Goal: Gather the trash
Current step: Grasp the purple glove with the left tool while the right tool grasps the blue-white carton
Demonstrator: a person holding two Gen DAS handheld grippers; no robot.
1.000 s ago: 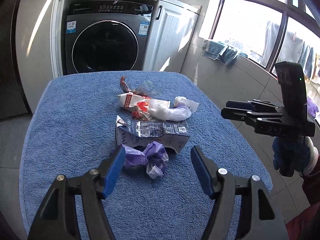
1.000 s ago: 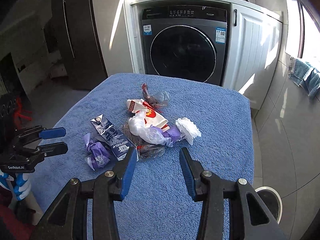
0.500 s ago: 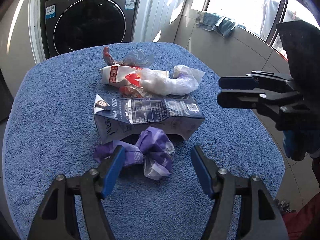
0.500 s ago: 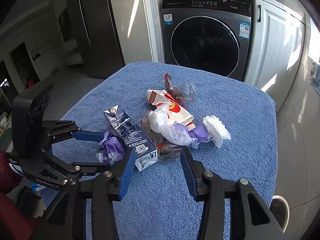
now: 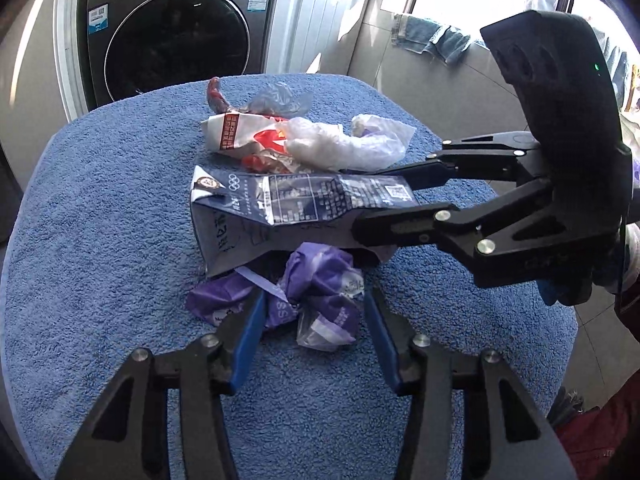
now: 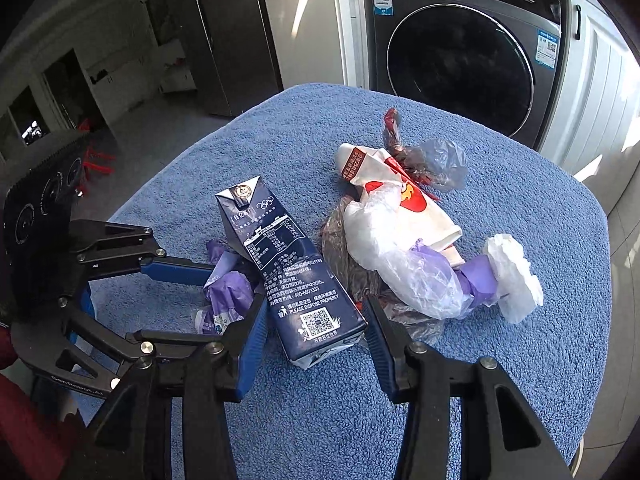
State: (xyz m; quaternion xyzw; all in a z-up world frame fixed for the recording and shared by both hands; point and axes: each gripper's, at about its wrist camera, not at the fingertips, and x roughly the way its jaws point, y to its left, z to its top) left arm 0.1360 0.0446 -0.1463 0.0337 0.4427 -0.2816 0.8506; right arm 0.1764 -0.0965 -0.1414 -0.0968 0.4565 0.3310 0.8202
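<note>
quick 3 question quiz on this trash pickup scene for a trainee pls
1. True or false: the right gripper has its jaws open on either side of the dark blue carton.
2. Which item lies between the jaws of the left gripper? A) the purple wrapper B) the white tissue C) the clear plastic bag
3. Fill in: all the trash lies on a blue ____ in front of the washing machine.

Key
1. True; the jaws flank the carton's near end, not yet shut on it.
2. A
3. towel
</note>
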